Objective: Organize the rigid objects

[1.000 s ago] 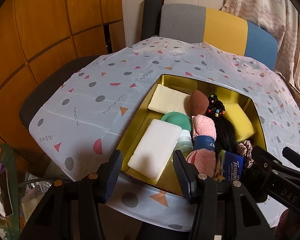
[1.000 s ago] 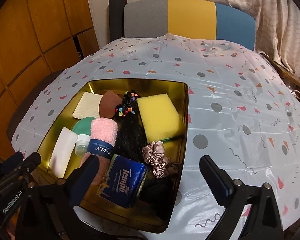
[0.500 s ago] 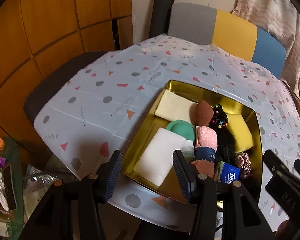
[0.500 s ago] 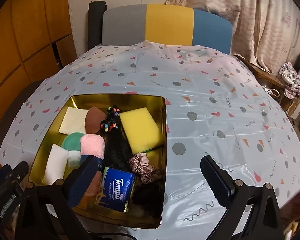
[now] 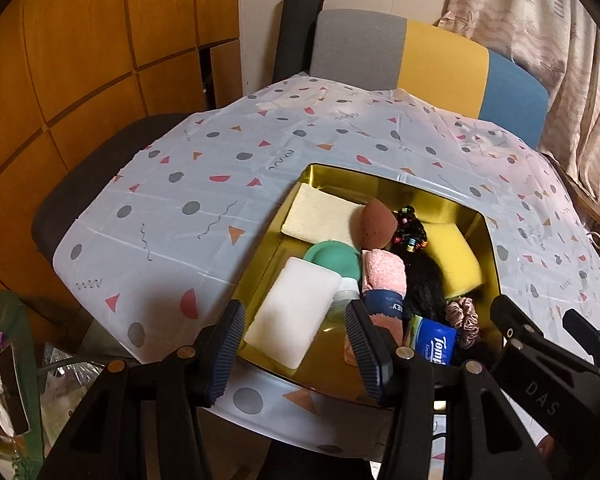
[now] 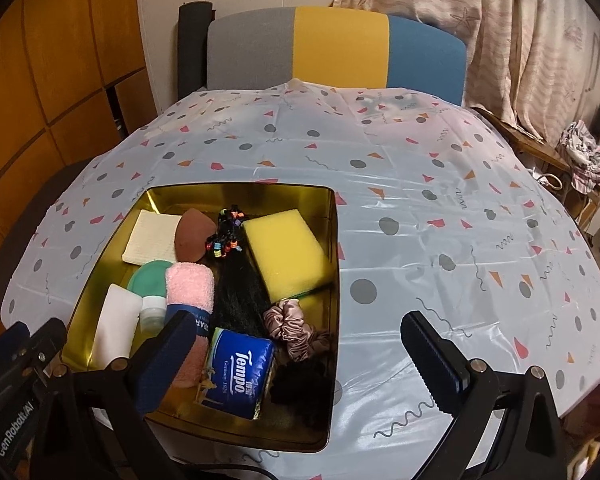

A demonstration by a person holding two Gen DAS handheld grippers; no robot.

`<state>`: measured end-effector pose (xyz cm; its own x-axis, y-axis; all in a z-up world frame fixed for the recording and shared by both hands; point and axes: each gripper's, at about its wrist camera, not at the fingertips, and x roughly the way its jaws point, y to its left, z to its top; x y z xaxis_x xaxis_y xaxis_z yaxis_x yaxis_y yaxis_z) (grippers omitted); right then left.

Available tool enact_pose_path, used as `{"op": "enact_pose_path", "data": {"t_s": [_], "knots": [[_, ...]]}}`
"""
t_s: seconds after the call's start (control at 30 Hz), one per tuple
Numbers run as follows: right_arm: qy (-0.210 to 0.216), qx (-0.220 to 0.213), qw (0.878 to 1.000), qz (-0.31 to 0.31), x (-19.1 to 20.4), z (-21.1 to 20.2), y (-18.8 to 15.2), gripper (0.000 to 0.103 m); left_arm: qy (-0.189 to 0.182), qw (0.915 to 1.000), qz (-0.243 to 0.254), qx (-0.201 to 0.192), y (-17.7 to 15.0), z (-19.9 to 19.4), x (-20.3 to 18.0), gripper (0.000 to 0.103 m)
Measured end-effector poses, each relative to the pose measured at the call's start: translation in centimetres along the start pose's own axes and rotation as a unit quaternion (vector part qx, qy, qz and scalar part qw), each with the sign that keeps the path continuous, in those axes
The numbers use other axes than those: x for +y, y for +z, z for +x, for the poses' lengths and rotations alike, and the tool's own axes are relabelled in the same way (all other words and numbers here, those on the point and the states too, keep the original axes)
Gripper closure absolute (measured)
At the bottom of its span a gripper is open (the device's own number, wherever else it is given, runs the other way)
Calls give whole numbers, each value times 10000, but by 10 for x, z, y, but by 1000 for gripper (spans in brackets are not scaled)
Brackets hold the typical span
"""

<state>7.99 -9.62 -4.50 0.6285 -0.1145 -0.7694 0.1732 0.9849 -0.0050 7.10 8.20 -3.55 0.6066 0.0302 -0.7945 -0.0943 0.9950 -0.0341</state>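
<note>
Both claws hang above the near edge of the counter [image 6: 440,200], spread wide and holding nothing: the left claw [image 5: 296,344] over the near-left corner of the gold tray [image 6: 236,194], the right claw [image 6: 300,356] straddling the tray's near-right corner.

Everything to be sorted lies inside that tray, which sits toward the counter's near-left part; the patterned cloth around it carries nothing else that I can see. That fits either a tray packed and finished or one waiting to be emptied and arranged, so I would not name a step.

Any pick from here would call for a descent into a crowded tray, jaws set across an item's short side.

The white block [image 5: 296,312] lies flat along the tray's left wall, its long axis running from the near edge toward the far edge. The yellow sponge [image 6: 286,254] lies against the right wall, angled the same way. The tissue pack [image 6: 236,372] sits tilted at the near edge, label upward.
</note>
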Motion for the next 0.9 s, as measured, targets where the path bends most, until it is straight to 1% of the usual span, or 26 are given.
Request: {"op": "enact_pose_path", "data": {"t_s": [0.27, 0.43, 0.9], "knots": [[27, 16, 10000, 8, -2, 0, -1, 0, -102, 9999, 61, -90, -2, -3, -4, 50], [47, 8, 10000, 2, -2, 1, -1, 0, -224, 9997, 57, -9, -3, -1, -5, 50], [50, 45, 10000, 28, -4, 1, -3, 0, -141, 9998, 107, -34, -4, -3, -8, 50]]}}
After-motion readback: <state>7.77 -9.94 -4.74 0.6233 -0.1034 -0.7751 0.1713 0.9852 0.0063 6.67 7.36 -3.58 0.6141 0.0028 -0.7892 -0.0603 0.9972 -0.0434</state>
